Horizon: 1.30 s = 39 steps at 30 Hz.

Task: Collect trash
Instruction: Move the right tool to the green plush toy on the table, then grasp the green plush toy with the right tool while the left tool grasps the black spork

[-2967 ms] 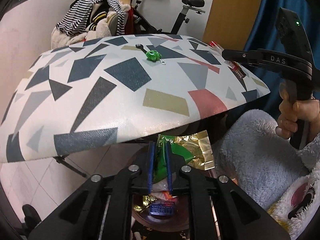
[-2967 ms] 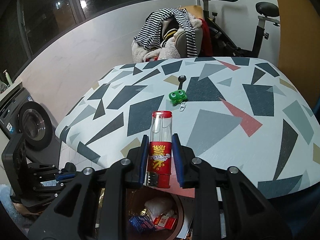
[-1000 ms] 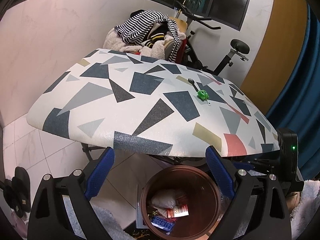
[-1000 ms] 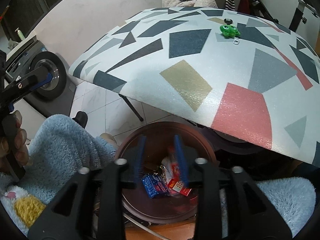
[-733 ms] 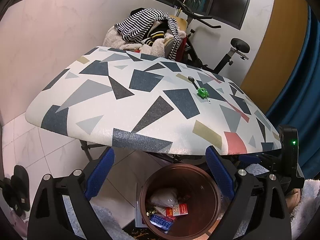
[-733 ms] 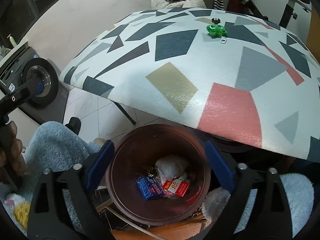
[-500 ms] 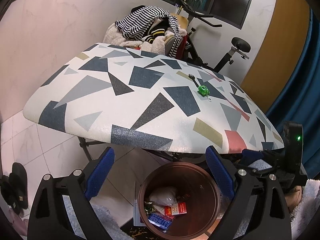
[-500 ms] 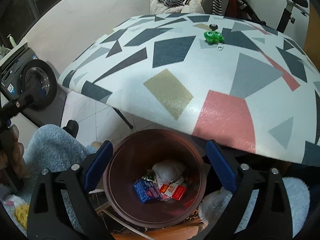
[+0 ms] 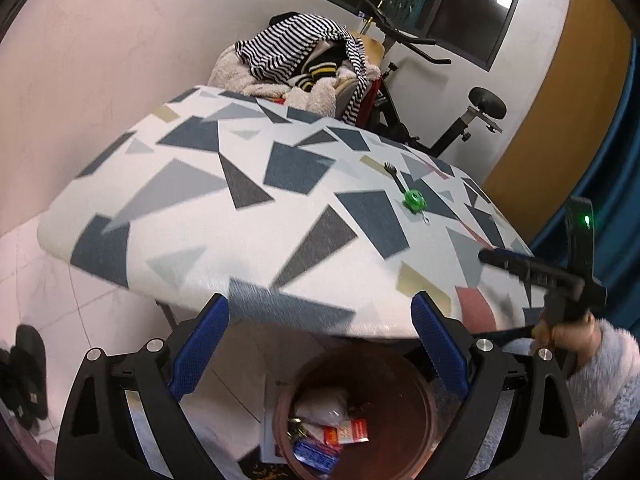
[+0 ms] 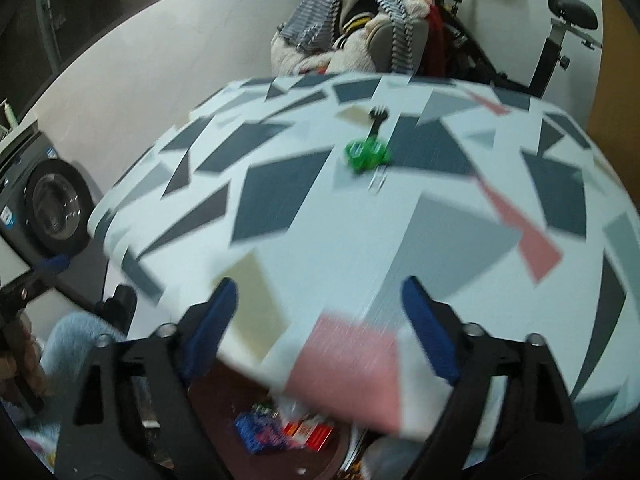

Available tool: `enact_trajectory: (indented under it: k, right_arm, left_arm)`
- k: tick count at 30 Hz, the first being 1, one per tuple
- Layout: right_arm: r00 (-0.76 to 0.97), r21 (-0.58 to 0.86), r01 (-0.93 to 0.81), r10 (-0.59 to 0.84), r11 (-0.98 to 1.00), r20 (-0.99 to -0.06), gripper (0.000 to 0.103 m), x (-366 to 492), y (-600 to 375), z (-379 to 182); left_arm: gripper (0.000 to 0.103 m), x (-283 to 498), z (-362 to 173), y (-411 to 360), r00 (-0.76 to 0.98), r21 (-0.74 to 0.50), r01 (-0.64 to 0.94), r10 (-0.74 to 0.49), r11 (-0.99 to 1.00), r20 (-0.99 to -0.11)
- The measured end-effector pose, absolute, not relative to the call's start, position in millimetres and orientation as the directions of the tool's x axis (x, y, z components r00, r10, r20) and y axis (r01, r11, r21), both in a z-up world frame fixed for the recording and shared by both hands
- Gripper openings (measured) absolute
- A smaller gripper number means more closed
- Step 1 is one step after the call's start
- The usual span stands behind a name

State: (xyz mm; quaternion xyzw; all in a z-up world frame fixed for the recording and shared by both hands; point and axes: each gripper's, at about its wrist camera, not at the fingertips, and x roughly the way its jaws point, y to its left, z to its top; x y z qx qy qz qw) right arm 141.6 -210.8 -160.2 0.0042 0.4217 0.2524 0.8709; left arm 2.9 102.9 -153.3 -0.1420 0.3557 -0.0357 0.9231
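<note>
A green toy lies on the white, navy, grey and pink geometric tablecloth.

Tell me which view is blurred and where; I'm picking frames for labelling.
Right wrist view: heavy motion streaks smear the geometric-patterned table and green frog toy. Left wrist view: mostly sharp, the table's near edge slightly smeared; fisheye bends the table in both.

My left cam looks forward and down past its wide-apart jaws: bin close at 6 o'clock, counter filling mid-frame, exercise bike at 1 o'clock. My right cam sits nearer the counter, also tilted down, heavily blurred, jaws closing on nothing. Both views share the counter, the green toy, the bin and the bike.
</note>
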Motion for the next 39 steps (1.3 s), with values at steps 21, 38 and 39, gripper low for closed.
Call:
enact_trajectory:
  k: [21,38,39]
  right_arm:
    - [0.394,0.147,-0.473,0.358,0.869,-0.846,0.067,316,-167,-201]
    - [0.533,0.152,-0.462,0.41,0.874,-0.74,0.046,297,-210,-182]
    - [0.544,0.15,-0.447,0.401,0.882,-0.737,0.046,297,-217,-181]
  left_arm:
    - [0.09,61,-157,130,0.74,-0.343,-0.09,-0.168,0.935,-0.651]
    - [0.082,158,-156,83,0.696,-0.345,0.046,-0.278,0.937,-0.662]
    - [0.075,168,-156,78,0.691,-0.35,0.057,-0.29,0.935,-0.662]
